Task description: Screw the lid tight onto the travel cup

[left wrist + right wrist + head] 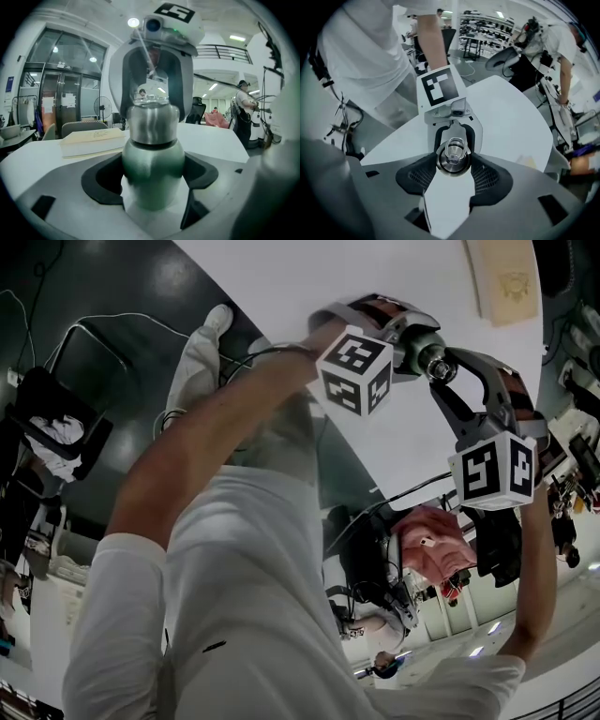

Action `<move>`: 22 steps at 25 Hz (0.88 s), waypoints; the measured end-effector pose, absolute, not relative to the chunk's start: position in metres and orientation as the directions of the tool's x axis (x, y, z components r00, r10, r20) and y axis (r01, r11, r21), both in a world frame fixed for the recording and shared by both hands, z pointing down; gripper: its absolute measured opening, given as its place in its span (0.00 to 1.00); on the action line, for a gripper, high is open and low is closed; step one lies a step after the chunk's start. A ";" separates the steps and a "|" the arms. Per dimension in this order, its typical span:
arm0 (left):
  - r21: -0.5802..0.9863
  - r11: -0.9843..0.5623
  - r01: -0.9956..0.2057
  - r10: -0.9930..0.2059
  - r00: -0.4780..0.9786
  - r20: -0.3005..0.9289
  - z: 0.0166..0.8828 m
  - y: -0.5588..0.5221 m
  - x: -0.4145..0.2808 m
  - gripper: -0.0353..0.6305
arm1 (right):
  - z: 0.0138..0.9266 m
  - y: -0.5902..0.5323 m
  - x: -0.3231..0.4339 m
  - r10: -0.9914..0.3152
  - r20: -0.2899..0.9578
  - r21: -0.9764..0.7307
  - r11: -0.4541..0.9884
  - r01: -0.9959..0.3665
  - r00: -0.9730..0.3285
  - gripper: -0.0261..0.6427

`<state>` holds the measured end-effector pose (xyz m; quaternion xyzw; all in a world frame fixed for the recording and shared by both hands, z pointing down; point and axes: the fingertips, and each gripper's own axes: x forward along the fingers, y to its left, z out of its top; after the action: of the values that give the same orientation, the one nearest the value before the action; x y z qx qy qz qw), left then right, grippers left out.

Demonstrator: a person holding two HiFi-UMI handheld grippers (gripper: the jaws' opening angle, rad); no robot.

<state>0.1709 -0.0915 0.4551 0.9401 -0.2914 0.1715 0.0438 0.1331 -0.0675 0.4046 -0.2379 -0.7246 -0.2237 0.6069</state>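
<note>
A green and steel travel cup (pixel 152 161) stands upright between the black pads of my left gripper (pixel 152 187), which is shut on its body. The steel lid (pixel 153 121) sits on the cup's neck. My right gripper (pixel 152 70) comes down on it from straight above. From the right gripper view I look onto the lid (pixel 452 159) with its clear loop, and the mesh pads (pixel 485 178) touch its rim on both sides. The head view has both marker cubes over the white table, with the cup's top (pixel 436 360) between the grippers.
The round white table (pixel 281 277) lies below the cup. A cream book (pixel 93 140) lies on it at the far side, also seen as a book (pixel 506 277) in the head view. A person (pixel 243 112) stands in the background, and chairs and cables stand around the table.
</note>
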 end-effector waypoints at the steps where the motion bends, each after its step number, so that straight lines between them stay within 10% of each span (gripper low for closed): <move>1: -0.018 -0.827 -0.563 -0.533 0.772 0.348 0.455 -0.092 0.171 0.59 | 0.405 -0.069 0.133 0.068 0.984 0.036 0.824 0.565 -0.162 0.38; 14: -0.022 -0.827 -0.562 -0.534 0.771 0.347 0.457 -0.091 0.171 0.59 | 0.406 -0.081 0.134 -0.067 0.968 0.006 0.969 -0.245 -0.240 0.38; 22: -0.021 -0.829 -0.559 -0.532 0.775 0.342 0.456 -0.088 0.171 0.59 | 0.400 -0.079 0.133 -0.054 0.954 -0.040 0.952 -0.304 -0.296 0.41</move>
<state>0.1708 -0.0884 0.4556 0.9411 -0.2898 0.1691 0.0407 0.1328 -0.0790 0.3997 0.1125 -0.7977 0.1073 0.5827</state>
